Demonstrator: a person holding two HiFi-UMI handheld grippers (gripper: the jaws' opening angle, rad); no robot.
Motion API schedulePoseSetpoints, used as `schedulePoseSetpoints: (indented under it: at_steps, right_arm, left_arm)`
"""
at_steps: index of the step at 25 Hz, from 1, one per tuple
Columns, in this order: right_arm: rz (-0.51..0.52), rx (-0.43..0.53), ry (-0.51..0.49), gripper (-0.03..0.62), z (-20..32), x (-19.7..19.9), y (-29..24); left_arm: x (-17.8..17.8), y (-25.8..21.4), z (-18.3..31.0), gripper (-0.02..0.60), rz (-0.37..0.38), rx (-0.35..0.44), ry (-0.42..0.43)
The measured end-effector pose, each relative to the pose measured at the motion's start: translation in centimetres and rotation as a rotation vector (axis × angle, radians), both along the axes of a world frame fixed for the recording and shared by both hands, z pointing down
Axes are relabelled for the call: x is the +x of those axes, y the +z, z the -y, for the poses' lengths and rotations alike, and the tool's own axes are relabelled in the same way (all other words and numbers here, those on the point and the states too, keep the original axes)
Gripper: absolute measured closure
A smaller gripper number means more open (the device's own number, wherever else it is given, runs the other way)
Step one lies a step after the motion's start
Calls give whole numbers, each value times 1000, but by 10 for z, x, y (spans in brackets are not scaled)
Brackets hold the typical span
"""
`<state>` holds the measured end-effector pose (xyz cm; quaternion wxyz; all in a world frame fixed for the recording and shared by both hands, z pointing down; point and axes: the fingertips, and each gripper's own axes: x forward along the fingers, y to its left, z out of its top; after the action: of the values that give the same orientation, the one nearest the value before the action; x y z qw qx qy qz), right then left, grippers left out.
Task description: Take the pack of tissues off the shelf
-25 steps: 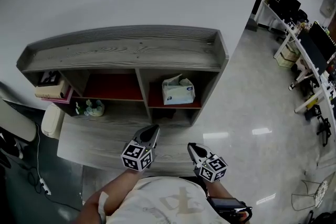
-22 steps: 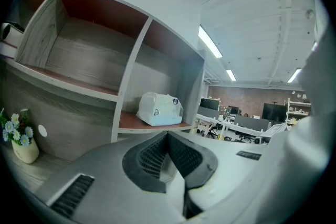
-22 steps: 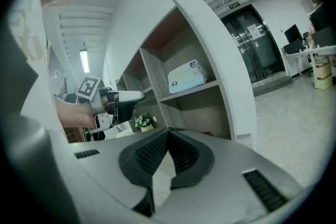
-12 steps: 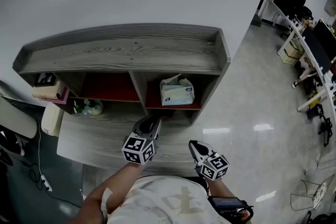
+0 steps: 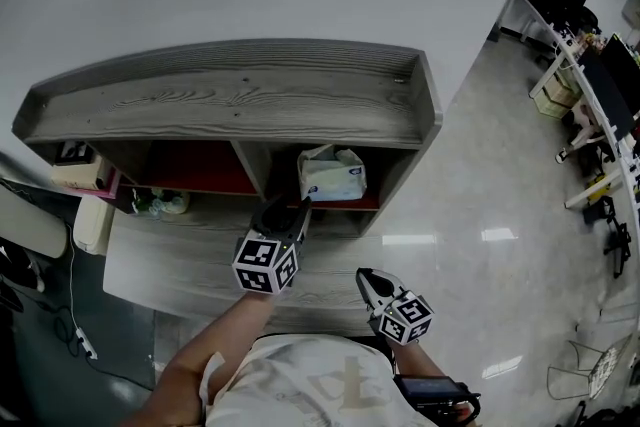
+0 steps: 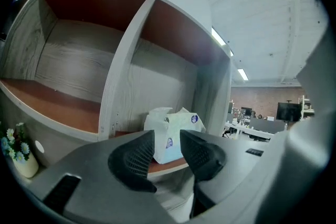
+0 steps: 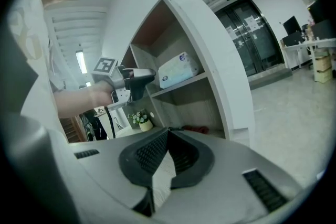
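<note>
Left gripper [image 5: 287, 215] moved forward over the bench [image 5: 170, 260] to the mouth of the shelf's [image 5: 230, 100] right compartment, jaws opening with nothing between them and the tissues [image 5: 333, 177] just beyond; right gripper [image 5: 372, 285] barely shifted, low by the body, jaws together, empty. Grey wood bench against a white wall, glossy floor [image 5: 480, 205], office desks [image 5: 590, 85] at right. Tissues sit on the red board of the right compartment, long axis side to side, tuft up.
</note>
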<state>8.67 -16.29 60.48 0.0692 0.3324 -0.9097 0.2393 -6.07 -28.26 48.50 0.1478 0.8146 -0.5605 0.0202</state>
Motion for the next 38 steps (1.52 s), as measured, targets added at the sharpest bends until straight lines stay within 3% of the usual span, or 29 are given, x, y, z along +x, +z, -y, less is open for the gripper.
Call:
schedulePoseSetpoints:
  at_steps: [14,26,38]
  right_arm:
    - [3,-38,-10,589,25,-3,14]
    - [8,-57,-19,589,37,-11,22]
    - [9,-74,-27,589,38,-28,30]
  left_arm:
    - [1,-5,36,417,-35,-24,-66]
    - [-7,-3,39,531,-74,-16,-75]
    - [-10,-8,33,549,-85,21,-36]
